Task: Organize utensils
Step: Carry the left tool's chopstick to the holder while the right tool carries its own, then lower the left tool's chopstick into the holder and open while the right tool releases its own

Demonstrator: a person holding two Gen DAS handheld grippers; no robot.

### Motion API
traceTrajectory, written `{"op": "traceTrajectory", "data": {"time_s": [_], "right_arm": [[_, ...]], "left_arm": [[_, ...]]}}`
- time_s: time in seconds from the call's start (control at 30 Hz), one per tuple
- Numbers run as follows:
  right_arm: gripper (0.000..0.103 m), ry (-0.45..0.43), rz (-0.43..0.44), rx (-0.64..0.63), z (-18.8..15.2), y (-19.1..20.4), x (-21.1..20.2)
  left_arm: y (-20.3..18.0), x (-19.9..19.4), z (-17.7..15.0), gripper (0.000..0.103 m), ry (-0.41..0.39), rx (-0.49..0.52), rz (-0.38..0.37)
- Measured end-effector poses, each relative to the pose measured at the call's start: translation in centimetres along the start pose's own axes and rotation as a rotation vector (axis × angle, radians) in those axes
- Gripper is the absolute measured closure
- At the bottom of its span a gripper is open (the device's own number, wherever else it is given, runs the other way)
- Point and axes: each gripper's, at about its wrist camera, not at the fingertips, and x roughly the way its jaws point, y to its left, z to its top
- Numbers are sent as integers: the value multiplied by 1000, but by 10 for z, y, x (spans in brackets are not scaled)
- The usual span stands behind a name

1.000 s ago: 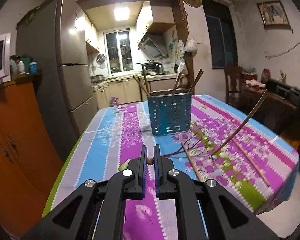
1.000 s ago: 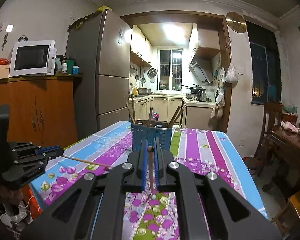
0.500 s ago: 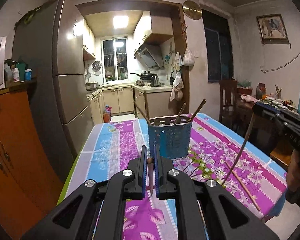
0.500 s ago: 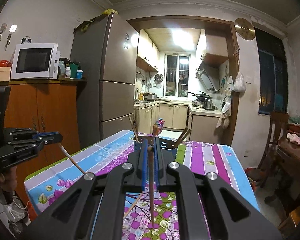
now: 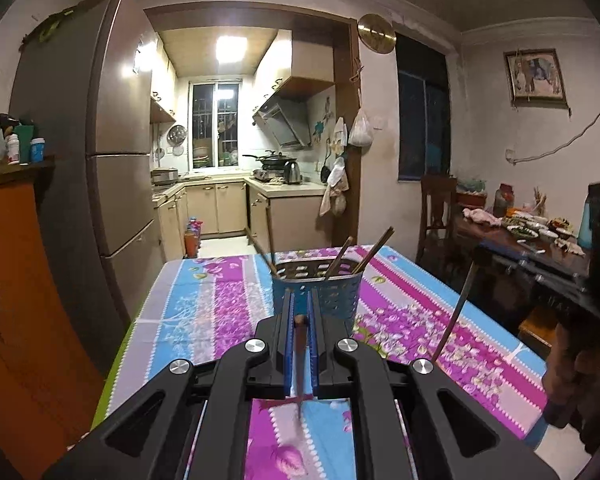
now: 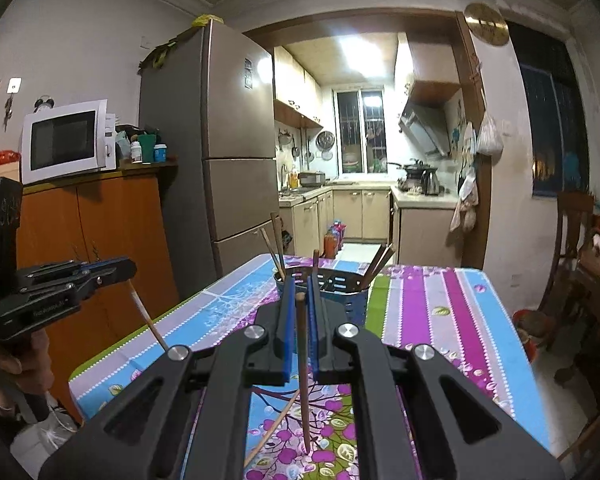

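A blue perforated utensil holder (image 5: 332, 300) (image 6: 352, 300) stands mid-table on the floral tablecloth (image 5: 204, 312) with several chopsticks leaning in it. My left gripper (image 5: 299, 300) is shut on a brown chopstick (image 5: 299, 360) that hangs down between its blue pads, close in front of the holder. My right gripper (image 6: 300, 288) is shut on another chopstick (image 6: 303, 380), its tip hanging above the cloth. Each gripper shows in the other's view: the right gripper (image 5: 482, 255) with its chopstick (image 5: 454, 316) slanting down, the left gripper (image 6: 120, 270) with its chopstick (image 6: 148, 316).
One loose chopstick (image 6: 272, 428) lies on the cloth under my right gripper. An orange cabinet (image 6: 100, 232) and a tall fridge (image 5: 112, 184) flank the table's left side. A wooden chair (image 5: 436, 216) and a second table with dishes (image 5: 532, 236) stand to the right.
Both grippers have risen with their chopsticks. The right one's chopstick, whose tip rested on the cloth, now hangs free and steeper. The holder sits lower in both views.
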Motion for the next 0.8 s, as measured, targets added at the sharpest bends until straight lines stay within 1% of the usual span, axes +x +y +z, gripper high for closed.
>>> {"op": "traceTrajectory", "data": {"time_s": [0.1,0.2,0.27,0.33,0.47,0.57,0.6,0.7,0.8], "right_arm": [[98,0,5,17,9,-5,4],[98,-35,15,33,30,-10,3],[98,-73,10,28,48,-11,2],[98,-123,4,20,74,-12,3],[98,-200,-22,3,114,-17,14],[98,-247,-40,11,138,-26,29],[98,-260,-43,22,145,-31,37],[98,-277,-45,56,155,-44,62],[98,-277,-55,83,155,-55,84]], "left_arm": [[3,7,19,95,-37,-17,-12],[5,16,43,95,-69,-18,-17],[6,25,65,95,-95,-16,-24],[4,36,87,95,-126,0,-18],[-2,62,126,95,-178,20,-9],[-6,85,150,95,-238,32,3],[-7,94,157,95,-260,36,18],[-7,116,172,95,-302,19,38],[-3,139,178,95,-329,-16,40]]}}
